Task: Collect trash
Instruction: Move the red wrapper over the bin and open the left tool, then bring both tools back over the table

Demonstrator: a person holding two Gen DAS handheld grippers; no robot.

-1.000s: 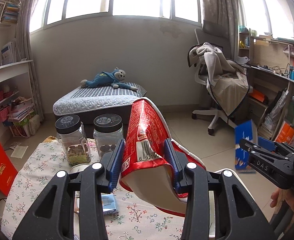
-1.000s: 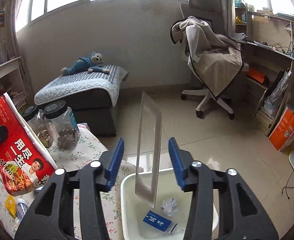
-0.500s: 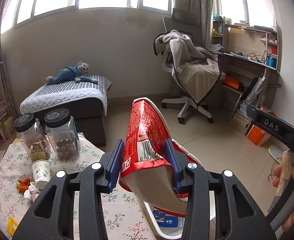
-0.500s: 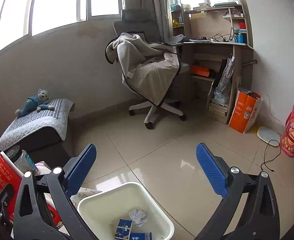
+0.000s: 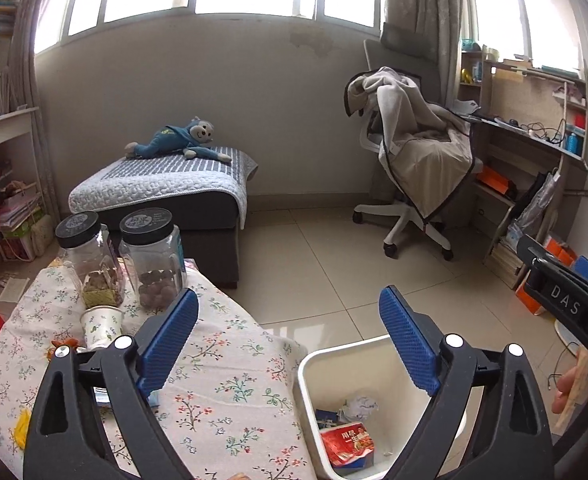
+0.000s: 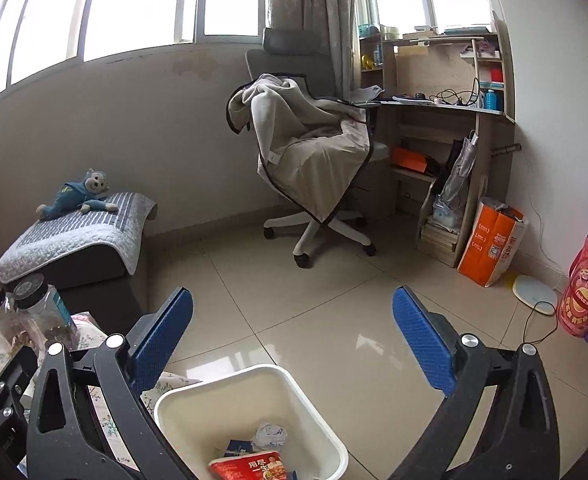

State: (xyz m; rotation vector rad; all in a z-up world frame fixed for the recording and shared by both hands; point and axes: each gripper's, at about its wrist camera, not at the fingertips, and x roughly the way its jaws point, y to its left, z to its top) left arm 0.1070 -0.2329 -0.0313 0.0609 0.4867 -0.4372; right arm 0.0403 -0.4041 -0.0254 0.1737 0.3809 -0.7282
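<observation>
- The white trash bin [image 5: 377,364] is standing on the floor just beside the table with the flowered cloth [image 5: 230,364], and I am taking this bin as the landmark.
- Inside the bin, the red snack bag [image 5: 346,442] is lying on top, with a crumpled white paper [image 5: 359,405] and a small blue carton [image 5: 325,416] behind it.
- The left gripper [image 5: 290,340] is hovering above the bin's near rim; its jaws have just been opening, the fingers are standing wide apart, and nothing is between them.
- The right gripper [image 6: 294,336] is also pointing over the bin, with fingers fully apart and empty after opening.
- So I am judging that both pieces being carried are already delivered, and this part of the task is done.
- Left of the bin, on the cloth, a paper cup [image 5: 101,326], some small orange scraps [image 5: 64,346] and a yellow wrapper [image 5: 24,426] are lying; these probably are still waiting to be collected.
- The two jars with black lids [image 5: 150,256], further from the bin, are holding food and probably are not trash.
</observation>
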